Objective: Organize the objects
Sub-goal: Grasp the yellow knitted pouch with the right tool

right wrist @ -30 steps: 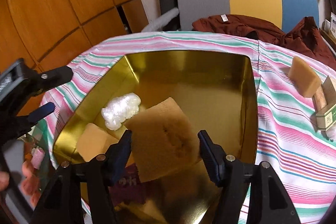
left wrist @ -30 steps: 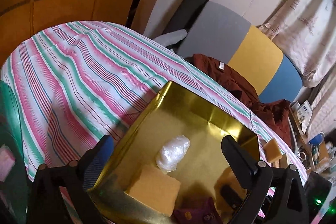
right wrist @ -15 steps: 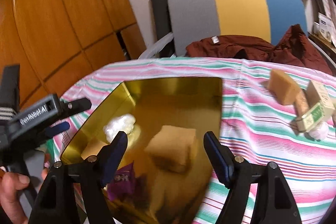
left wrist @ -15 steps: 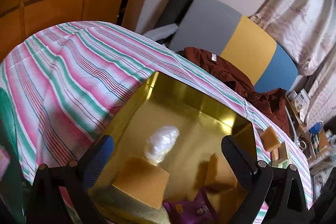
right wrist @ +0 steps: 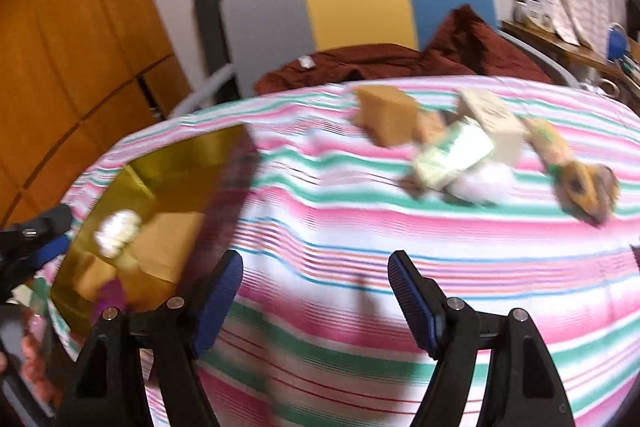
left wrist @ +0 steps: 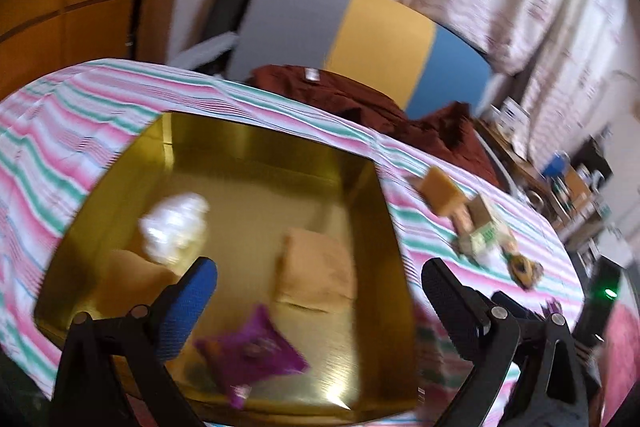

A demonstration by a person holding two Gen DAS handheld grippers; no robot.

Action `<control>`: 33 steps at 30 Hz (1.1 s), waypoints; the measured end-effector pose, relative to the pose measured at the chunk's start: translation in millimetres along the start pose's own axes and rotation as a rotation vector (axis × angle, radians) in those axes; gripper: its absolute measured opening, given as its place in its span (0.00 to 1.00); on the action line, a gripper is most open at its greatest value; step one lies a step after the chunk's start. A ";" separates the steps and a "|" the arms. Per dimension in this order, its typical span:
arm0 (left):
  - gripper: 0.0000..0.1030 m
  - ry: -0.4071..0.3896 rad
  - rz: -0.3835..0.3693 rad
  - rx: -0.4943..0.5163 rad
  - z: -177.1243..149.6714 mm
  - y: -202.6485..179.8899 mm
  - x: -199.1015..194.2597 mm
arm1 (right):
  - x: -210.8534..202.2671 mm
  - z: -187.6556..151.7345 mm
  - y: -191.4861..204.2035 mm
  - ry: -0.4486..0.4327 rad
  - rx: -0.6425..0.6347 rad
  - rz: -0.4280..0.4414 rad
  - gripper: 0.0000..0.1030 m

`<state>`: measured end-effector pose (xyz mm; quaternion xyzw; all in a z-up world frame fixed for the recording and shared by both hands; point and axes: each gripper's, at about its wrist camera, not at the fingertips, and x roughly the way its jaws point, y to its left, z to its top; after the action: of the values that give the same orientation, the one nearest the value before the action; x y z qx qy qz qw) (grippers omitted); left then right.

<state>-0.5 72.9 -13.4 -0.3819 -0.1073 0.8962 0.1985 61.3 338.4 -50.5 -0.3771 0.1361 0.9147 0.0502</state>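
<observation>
While both grippers hang above the striped tablecloth (right wrist: 360,227), the right gripper (right wrist: 316,291) has its jaws apart with nothing between them; only cloth shows in the gap; the left gripper (left wrist: 320,303) likewise stands wide and empty, over the near part of the gold tray (left wrist: 360,187); in the left wrist view the tray fills the lower left of the frame and already holds a sponge (left wrist: 316,271), a white wad (left wrist: 176,227) and a purple packet (left wrist: 252,347); the loose pile (right wrist: 472,151) of things not yet sorted lies in the upper right of the right wrist view, beyond the right jaws and well apart from the tray at left; its tan block (right wrist: 384,115) is the nearest piece to the tray; the pale box (right wrist: 452,155) has its long axis slanting up to the right; the right hand appears the nearer to the pile.
</observation>
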 end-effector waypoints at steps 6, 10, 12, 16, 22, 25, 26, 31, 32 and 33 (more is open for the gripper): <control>1.00 0.039 -0.110 0.092 -19.5 -41.5 2.4 | -9.9 -11.7 -70.4 0.000 0.062 -0.180 0.74; 1.00 0.082 -0.149 0.175 -37.7 -69.5 4.9 | -20.1 -1.4 -122.2 -0.053 0.118 -0.345 0.74; 1.00 0.096 -0.161 0.196 -43.1 -78.1 5.6 | -24.4 10.3 -148.5 -0.089 0.147 -0.419 0.74; 1.00 0.129 -0.170 0.226 -51.3 -91.1 9.5 | -24.3 32.0 -179.6 -0.135 0.169 -0.450 0.76; 1.00 0.155 -0.168 0.266 -56.2 -105.4 14.5 | 4.2 42.3 -202.3 -0.098 0.132 -0.449 0.77; 1.00 0.163 -0.161 0.311 -58.6 -115.8 17.5 | 17.9 40.2 -210.0 -0.062 0.145 -0.406 0.64; 1.00 0.167 -0.160 0.323 -58.5 -117.7 19.2 | 19.0 39.0 -211.5 -0.058 0.149 -0.403 0.59; 1.00 0.200 -0.146 0.354 -52.3 -133.4 37.2 | 13.3 32.2 -215.0 -0.093 0.175 -0.389 0.49; 1.00 0.205 -0.144 0.353 -49.6 -135.9 41.9 | 11.7 31.7 -214.2 -0.097 0.173 -0.388 0.48; 1.00 0.211 -0.141 0.354 -46.3 -139.8 47.5 | 10.3 31.1 -212.7 -0.104 0.169 -0.385 0.47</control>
<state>41.5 221.1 -27.6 -0.4243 0.0467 0.8400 0.3348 74.3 550.9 -81.5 -0.3431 0.1349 0.8917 0.2625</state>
